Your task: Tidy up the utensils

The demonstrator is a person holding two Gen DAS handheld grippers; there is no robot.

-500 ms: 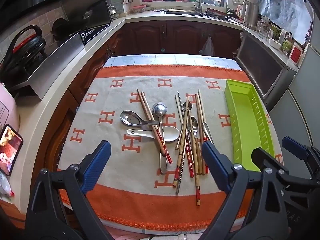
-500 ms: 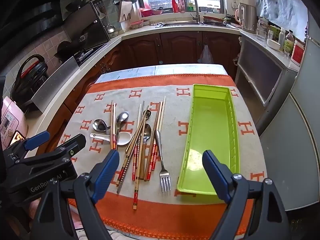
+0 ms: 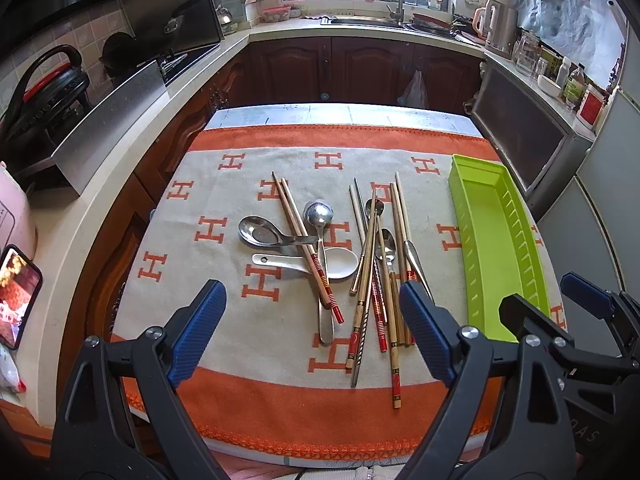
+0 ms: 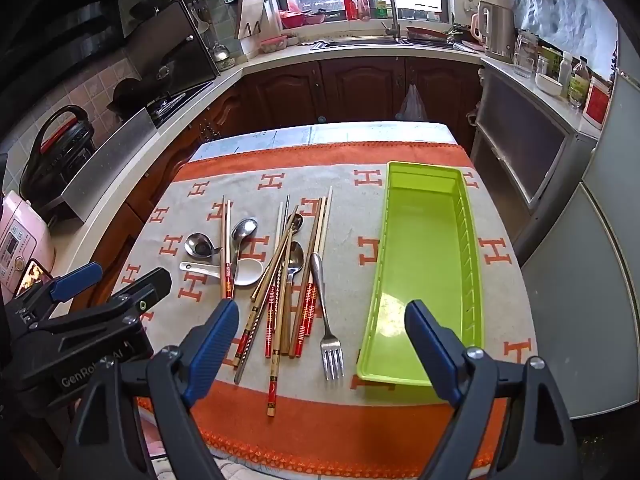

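On the tabletop (image 3: pixel 280 114), over the orange-and-beige H-pattern cloth (image 4: pixel 424 152), the lime-green tray (image 4: pixel 470 240) is your landmark; it lies lengthwise and holds nothing. Every utensil lies on the cloth left of the tray, none touching it. Nearest the tray is the fork (image 4: pixel 326 312), tines toward you. Left of the fork is a crossed heap of red-banded chopsticks (image 4: pixel 276 304), with two small steel spoons (image 4: pixel 297 258) mixed in, bowls pointing away from you. Farther left of the tray, the white ceramic spoon (image 3: pixel 340 262) lies crosswise, with a long-handled steel spoon (image 3: pixel 319 216) and a chopstick pair (image 3: pixel 304 240) crossing over it. Farthest from the tray is the short steel soup spoon (image 3: pixel 258 232), its handle under that chopstick pair.

Your left gripper (image 3: pixel 312 324) hangs above the cloth's near edge, left of the tray, blue pads spread wide, nothing between them, in line with the heap. Your right gripper (image 4: pixel 322 348) hovers at the tray's near end, fingers also spread wide and holding nothing; its right pad (image 4: pixel 430 344) overlaps the tray's near corner in view, its left pad (image 4: pixel 214 340) sits over the chopstick ends. Contact with the tray can't be told. The two grippers are side by side, each seen in the other's camera.
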